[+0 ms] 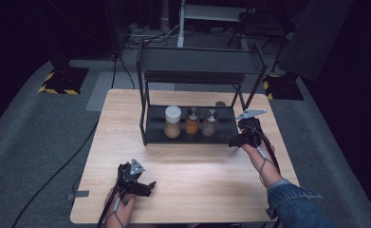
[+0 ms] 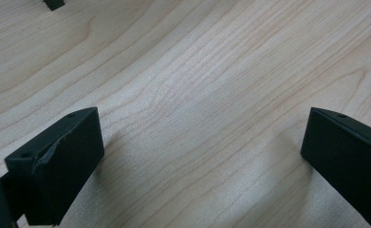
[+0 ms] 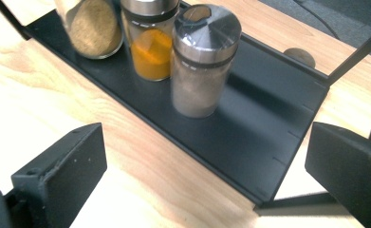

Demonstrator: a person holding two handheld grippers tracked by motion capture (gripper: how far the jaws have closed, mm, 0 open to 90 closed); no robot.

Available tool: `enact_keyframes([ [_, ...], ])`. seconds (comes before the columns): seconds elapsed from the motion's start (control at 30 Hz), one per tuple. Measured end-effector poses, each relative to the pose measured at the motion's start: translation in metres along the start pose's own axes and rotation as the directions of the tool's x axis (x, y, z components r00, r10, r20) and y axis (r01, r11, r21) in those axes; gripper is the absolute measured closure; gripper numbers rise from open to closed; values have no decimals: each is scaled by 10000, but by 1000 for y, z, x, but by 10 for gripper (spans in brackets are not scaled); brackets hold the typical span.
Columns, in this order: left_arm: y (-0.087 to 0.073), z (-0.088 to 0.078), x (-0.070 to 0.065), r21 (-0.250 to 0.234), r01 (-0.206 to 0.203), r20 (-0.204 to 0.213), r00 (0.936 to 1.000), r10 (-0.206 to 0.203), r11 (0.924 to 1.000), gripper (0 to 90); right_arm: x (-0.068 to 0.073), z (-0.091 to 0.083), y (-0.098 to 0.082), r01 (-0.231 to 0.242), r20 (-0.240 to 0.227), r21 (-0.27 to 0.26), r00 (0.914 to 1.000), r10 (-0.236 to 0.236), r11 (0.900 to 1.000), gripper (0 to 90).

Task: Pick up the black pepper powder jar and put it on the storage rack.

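Note:
Three spice jars stand in a row on the bottom shelf [image 1: 221, 135] of a black two-tier rack [image 1: 199, 59]: a white-lidded jar of tan powder [image 1: 172, 122], a jar of orange powder [image 1: 192, 120] [image 3: 150, 40], and a metal-lidded jar of pale powder [image 1: 209, 122] [image 3: 201, 61]. My right gripper [image 1: 234, 140] [image 3: 204, 175] hovers open at the shelf's right front corner, a short way from the pale jar, nothing between its jaws. My left gripper [image 1: 147, 186] [image 2: 202, 161] rests open over bare wood near the table's front left.
The wooden table [image 1: 126, 142] has free room in front of the rack and to its left. The rack's shelf [image 3: 268, 137] has bare space right of the jars. A small round disc [image 3: 299, 55] lies on the table behind the rack. Cables trail on the floor.

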State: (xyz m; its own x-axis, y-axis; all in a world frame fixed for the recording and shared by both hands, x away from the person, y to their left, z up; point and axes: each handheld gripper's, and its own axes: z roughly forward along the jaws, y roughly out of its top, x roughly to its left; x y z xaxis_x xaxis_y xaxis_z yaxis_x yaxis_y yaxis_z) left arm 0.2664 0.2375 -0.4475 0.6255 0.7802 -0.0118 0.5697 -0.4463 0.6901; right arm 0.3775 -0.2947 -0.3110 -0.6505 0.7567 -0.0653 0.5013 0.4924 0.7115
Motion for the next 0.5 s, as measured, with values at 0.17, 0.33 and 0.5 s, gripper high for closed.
enact_keyframes([
  [0.17, 0, 0, 0, -11, 14, -1, 10000, -14, 10000, 0, 1, -10, -13, 8, -17, -99, 10000, -8, 10000, 0],
  [0.33, 0, 0, 0, -11, 16, -1, 10000, -16, 10000, 0, 0, -16, -27, 11, -142, -92, 9999, -12, 10000, 0],
  [0.5, 0, 0, 0, -8, 13, 0, 10000, -13, 10000, 0, 0, -20, -43, -86, -242, -136, 9997, 82, 9999, 0],
])
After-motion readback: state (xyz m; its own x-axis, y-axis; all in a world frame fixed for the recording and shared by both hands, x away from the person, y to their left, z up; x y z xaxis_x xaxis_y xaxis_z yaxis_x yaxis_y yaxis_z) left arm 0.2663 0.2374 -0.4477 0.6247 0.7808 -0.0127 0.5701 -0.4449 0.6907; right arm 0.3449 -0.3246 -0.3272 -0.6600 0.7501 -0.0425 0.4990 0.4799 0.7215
